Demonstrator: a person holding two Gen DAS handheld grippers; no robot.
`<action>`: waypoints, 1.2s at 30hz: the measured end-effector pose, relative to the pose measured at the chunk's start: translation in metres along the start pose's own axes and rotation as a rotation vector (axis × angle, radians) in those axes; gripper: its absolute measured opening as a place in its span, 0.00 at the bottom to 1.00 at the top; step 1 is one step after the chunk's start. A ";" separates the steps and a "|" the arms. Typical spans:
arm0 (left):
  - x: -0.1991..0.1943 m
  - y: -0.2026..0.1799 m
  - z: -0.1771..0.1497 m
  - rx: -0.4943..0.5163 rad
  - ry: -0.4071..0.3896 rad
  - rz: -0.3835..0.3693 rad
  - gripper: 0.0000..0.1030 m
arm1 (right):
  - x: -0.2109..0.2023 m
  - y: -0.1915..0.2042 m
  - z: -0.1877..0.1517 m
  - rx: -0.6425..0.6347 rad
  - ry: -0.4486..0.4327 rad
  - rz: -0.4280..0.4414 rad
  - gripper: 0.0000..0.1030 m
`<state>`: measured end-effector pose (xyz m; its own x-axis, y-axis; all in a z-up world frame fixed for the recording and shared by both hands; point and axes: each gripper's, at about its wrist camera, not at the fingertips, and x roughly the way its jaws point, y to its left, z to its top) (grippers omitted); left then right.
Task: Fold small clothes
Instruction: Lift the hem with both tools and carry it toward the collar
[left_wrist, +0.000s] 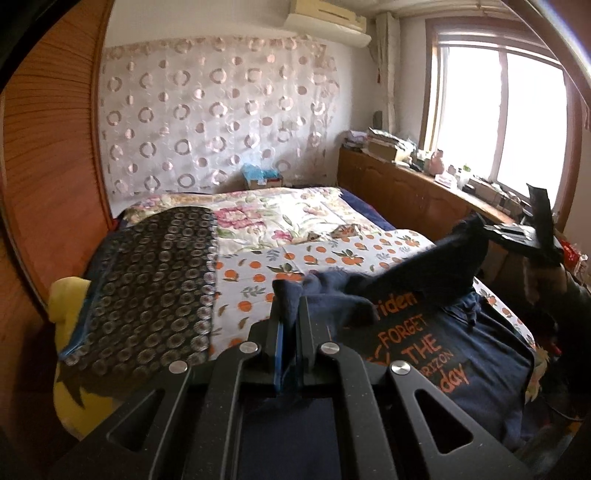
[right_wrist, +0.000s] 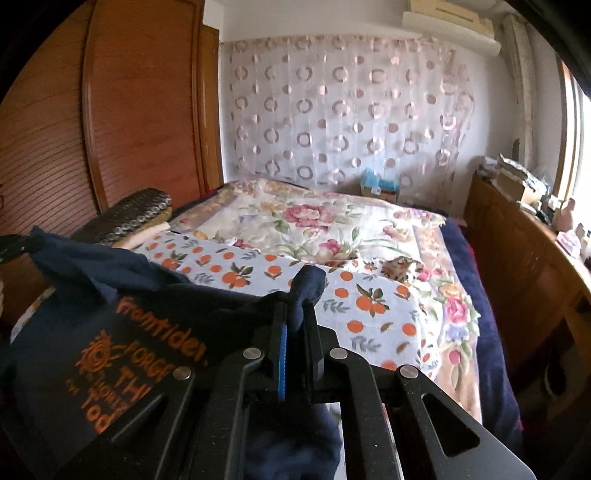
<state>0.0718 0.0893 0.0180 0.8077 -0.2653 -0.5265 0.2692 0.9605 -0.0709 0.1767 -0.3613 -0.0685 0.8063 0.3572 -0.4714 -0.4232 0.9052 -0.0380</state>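
Observation:
A small navy shirt (left_wrist: 461, 354) with orange lettering lies on the near end of the bed, partly lifted. My left gripper (left_wrist: 290, 314) is shut on a bunched navy edge of it, which sticks up between the fingers. In the left wrist view the right gripper (left_wrist: 491, 230) shows at the right, raised, with a dark corner of the shirt pinched in it. In the right wrist view my right gripper (right_wrist: 295, 317) is shut on a navy fold, and the shirt (right_wrist: 110, 332) stretches away to the left, its print facing up.
The bed carries an orange-print sheet (left_wrist: 332, 254) and a floral quilt (right_wrist: 325, 221). A dark ring-patterned folded cloth (left_wrist: 155, 280) lies at the left. A wooden wardrobe (right_wrist: 122, 110) stands at the left, a cluttered low cabinet (left_wrist: 413, 184) under the window at the right.

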 end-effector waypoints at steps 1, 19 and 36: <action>-0.004 0.001 -0.002 -0.001 -0.002 0.007 0.05 | -0.010 0.001 -0.007 -0.001 -0.005 -0.001 0.06; -0.092 0.017 -0.054 -0.046 -0.043 0.081 0.05 | -0.128 0.010 -0.093 0.151 0.024 -0.009 0.06; -0.061 0.043 -0.087 -0.103 0.055 0.122 0.66 | -0.149 0.018 -0.093 0.114 0.131 -0.092 0.23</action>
<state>-0.0115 0.1541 -0.0273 0.8001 -0.1442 -0.5823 0.1140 0.9895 -0.0884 0.0100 -0.4200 -0.0811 0.7757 0.2458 -0.5813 -0.2948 0.9555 0.0106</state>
